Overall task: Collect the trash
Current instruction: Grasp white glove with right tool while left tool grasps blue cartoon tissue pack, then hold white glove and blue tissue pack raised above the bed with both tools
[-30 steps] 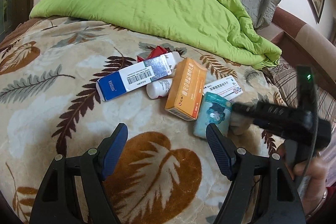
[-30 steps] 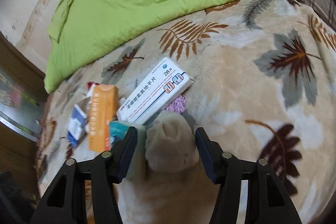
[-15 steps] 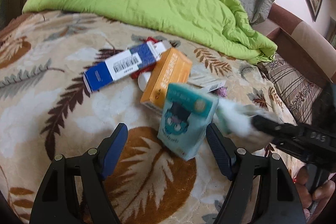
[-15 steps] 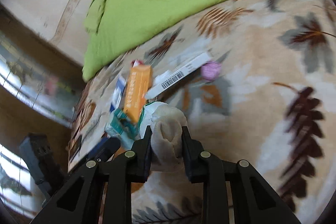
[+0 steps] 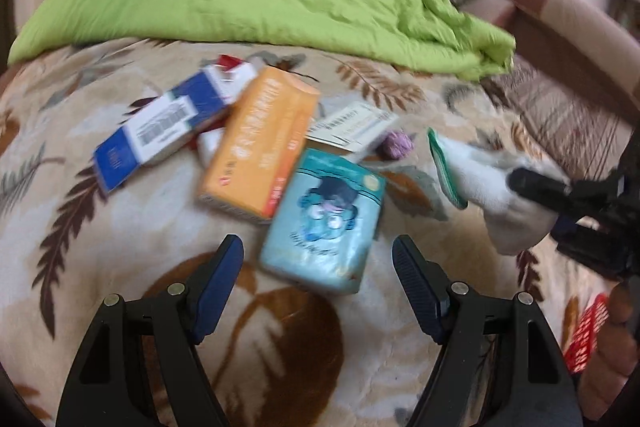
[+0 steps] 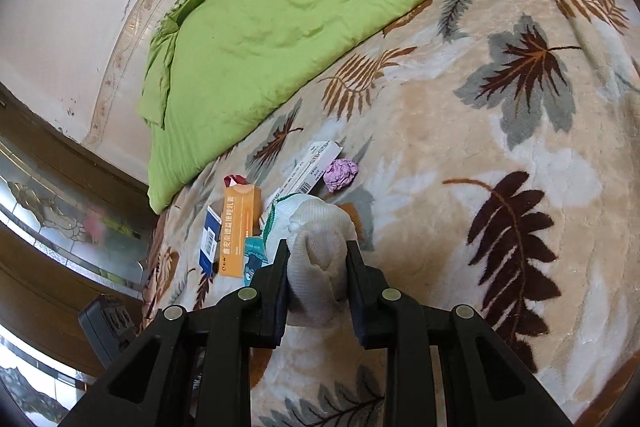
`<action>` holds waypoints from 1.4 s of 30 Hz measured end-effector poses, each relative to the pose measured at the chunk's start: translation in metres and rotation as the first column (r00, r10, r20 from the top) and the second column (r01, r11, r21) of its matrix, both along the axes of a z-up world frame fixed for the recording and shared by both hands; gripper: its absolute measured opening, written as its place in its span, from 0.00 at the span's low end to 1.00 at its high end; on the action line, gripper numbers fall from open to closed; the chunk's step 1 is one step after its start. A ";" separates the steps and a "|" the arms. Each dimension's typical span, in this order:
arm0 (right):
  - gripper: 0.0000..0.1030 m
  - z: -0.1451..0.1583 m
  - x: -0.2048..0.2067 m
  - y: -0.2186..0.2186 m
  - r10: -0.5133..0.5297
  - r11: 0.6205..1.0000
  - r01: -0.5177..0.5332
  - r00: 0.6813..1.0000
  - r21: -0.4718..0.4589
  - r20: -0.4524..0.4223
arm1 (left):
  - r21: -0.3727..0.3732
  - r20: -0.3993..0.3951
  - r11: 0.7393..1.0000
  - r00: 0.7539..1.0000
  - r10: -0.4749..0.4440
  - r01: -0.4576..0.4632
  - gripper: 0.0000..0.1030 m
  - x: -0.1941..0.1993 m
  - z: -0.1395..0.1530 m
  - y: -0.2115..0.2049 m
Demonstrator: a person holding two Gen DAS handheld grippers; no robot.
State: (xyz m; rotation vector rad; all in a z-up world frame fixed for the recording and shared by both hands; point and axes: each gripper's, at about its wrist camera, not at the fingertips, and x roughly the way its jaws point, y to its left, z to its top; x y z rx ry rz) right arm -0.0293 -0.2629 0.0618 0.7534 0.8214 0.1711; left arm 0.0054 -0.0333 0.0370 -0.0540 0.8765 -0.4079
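Between the right claw (image 6: 316, 261) pads a white sock (image 6: 320, 247) is pinched, lifted over the bed (image 6: 500, 131). Left claw (image 5: 318, 277) is spread above the teal pack (image 5: 326, 217), just beside the orange box (image 5: 260, 147). Next I think: lower and close on the pack.

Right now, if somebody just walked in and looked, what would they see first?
Probably the big green blanket heaped across the far side of the bed. Next, the pile of boxes in the middle of the leaf-patterned cover: an orange box beside a light blue packet with a cartoon face. Then the right claw, shut on a white sock, while the left claw is open.
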 end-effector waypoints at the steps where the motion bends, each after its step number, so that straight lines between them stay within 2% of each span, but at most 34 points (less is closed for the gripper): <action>1: 0.27 0.001 -0.001 -0.001 -0.001 1.000 0.001 1.000 0.001 0.001 | 0.020 -0.008 1.000 1.000 -0.017 0.017 0.74 0.003 -0.004 -0.007; 5: 0.27 0.002 0.000 0.002 0.006 1.000 -0.006 1.000 -0.006 0.005 | 0.044 -0.032 0.999 0.999 -0.018 0.020 0.64 0.013 -0.012 -0.015; 12: 0.27 0.004 0.001 0.007 0.010 1.000 -0.010 1.000 -0.004 0.004 | 0.016 -0.048 1.000 0.999 0.025 -0.024 0.34 0.017 -0.011 -0.005; 18: 0.27 0.013 -0.005 0.014 0.001 0.999 0.000 1.000 -0.046 0.028 | -0.013 -0.001 1.000 1.000 -0.006 0.006 0.32 -0.007 0.007 -0.005; 21: 0.27 0.021 -0.013 0.018 -0.013 0.996 0.017 0.999 -0.086 0.050 | -0.021 0.049 1.000 0.999 -0.003 0.004 0.32 -0.022 0.021 -0.001; 28: 0.27 0.030 -0.040 0.023 -0.014 0.987 0.027 0.997 -0.156 0.080 | -0.031 0.129 0.997 0.989 0.076 -0.072 0.32 -0.051 0.044 0.018; 35: 0.27 0.035 -0.065 0.034 0.018 0.981 0.005 0.993 -0.194 0.115 | -0.004 0.163 0.994 0.981 0.107 -0.108 0.32 -0.084 0.051 0.024; 37: 0.27 0.036 -0.073 0.041 0.027 0.971 0.006 0.991 -0.241 0.131 | 0.011 0.174 0.993 0.978 0.116 -0.119 0.32 -0.094 0.052 0.026; 42: 0.27 0.042 -0.087 0.059 0.077 0.958 -0.031 0.986 -0.286 0.151 | 0.059 0.208 0.991 0.972 0.108 -0.123 0.32 -0.121 0.058 0.028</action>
